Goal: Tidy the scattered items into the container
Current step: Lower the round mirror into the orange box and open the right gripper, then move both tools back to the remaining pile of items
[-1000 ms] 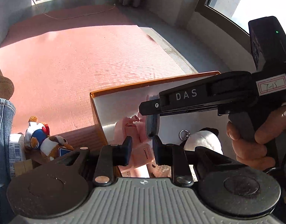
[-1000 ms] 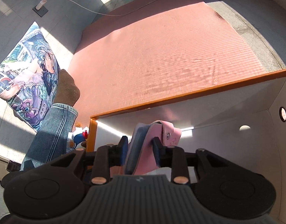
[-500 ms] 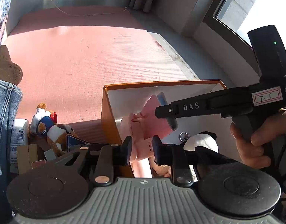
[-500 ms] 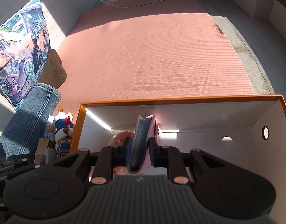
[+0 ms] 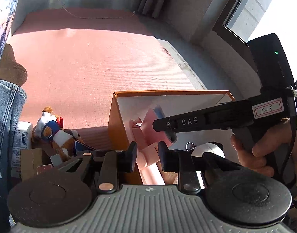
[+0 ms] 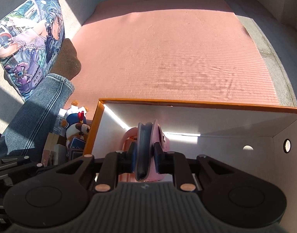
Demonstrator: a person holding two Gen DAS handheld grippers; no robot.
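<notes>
I am holding the right gripper (image 6: 144, 156), clamped on an upright pink pouch (image 6: 148, 151), directly above the orange box (image 6: 187, 103), while the left gripper (image 5: 146, 155) is idling, slightly parted and empty.

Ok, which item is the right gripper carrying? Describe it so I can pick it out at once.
Find the orange-rimmed box with white walls on the pink mat. Over its left end, the right gripper is shut on a flat pink pouch, held on edge. Unlike the pink toy below, it has a dark blue side.
</notes>
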